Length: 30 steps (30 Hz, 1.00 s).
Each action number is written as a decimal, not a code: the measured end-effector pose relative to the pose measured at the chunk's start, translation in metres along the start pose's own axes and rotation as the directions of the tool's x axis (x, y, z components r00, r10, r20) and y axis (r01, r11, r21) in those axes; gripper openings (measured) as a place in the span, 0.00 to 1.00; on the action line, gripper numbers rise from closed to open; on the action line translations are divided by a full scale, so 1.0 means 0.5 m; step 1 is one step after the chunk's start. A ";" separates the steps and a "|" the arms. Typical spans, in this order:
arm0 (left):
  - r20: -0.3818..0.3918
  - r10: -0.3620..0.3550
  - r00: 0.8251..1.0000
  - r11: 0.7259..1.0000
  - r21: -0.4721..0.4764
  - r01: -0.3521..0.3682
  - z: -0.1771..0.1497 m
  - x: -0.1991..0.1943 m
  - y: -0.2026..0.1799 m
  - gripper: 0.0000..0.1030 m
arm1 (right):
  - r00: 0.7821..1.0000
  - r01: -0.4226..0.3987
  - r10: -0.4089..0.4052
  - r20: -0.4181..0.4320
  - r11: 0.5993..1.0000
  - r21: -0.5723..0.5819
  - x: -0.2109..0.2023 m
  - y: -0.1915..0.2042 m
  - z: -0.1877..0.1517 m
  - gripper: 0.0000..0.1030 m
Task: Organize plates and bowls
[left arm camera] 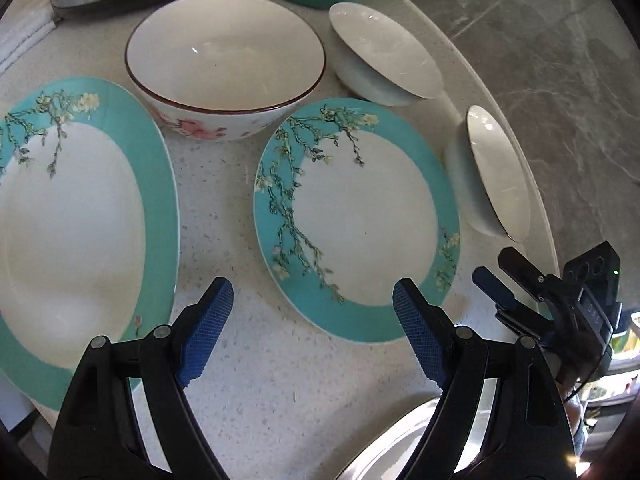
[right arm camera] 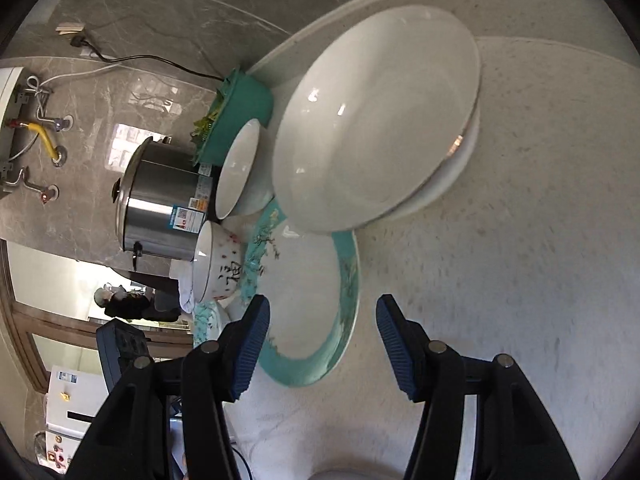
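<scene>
Both grippers hang over the speckled counter [left arm camera: 248, 360], holding nothing. From the left: a large teal-rimmed plate [left arm camera: 80, 216], the flowered bowl [left arm camera: 224, 68], a smaller teal plate [left arm camera: 356, 220], then two white bowls [left arm camera: 384, 56] by the edge, all apart, probably awaiting stacking. Left gripper [left arm camera: 310, 332] gapes wide; right gripper [right arm camera: 322, 348] stands about half open.

Speckled white countertop [left arm camera: 248, 360], grey marble wall [right arm camera: 168, 20], wall socket [right arm camera: 72, 28], daylight
</scene>
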State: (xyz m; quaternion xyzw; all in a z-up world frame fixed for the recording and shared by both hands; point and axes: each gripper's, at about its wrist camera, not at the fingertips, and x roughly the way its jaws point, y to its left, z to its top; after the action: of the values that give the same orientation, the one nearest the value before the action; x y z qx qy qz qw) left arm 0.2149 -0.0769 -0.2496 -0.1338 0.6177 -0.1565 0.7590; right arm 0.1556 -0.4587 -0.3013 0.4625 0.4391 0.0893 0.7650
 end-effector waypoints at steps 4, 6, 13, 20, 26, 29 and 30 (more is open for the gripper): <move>-0.017 0.001 1.000 1.000 -0.007 -0.002 0.006 0.022 0.001 0.79 | 1.000 -0.005 0.005 -0.025 1.000 -0.007 0.026 -0.003 0.018 0.58; -0.024 0.000 1.000 1.000 -0.012 0.000 0.011 0.031 -0.001 0.79 | 0.999 -0.002 0.001 -0.038 1.000 -0.022 0.035 0.000 0.023 0.58; -0.013 -0.011 1.000 1.000 -0.018 0.010 0.041 0.040 -0.001 0.79 | 0.998 -0.011 0.010 -0.056 1.000 -0.017 0.057 -0.005 0.041 0.58; -0.007 -0.039 0.999 0.999 0.010 0.039 0.070 0.050 -0.005 0.69 | 0.996 -0.027 0.025 -0.086 0.999 -0.031 0.077 0.003 0.042 0.57; -0.033 -0.051 0.998 0.998 0.024 0.051 0.077 0.042 0.008 0.59 | 0.995 -0.050 0.047 -0.092 0.998 -0.029 0.081 0.001 0.044 0.57; -0.019 -0.013 1.000 1.000 -0.005 0.013 0.082 0.035 0.025 0.61 | 0.995 -0.047 0.045 -0.088 0.999 -0.027 0.081 0.001 0.045 0.56; -0.010 -0.016 1.000 1.000 -0.018 0.016 0.084 0.032 0.034 0.61 | 0.995 -0.045 0.043 -0.085 0.999 -0.026 0.080 0.001 0.044 0.56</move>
State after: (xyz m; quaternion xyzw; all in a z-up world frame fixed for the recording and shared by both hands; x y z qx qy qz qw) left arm 0.2602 -0.0674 -0.2620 -0.1447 0.6220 -0.1576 0.7532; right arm 0.1965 -0.4506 -0.3203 0.4573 0.4594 0.1315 0.7500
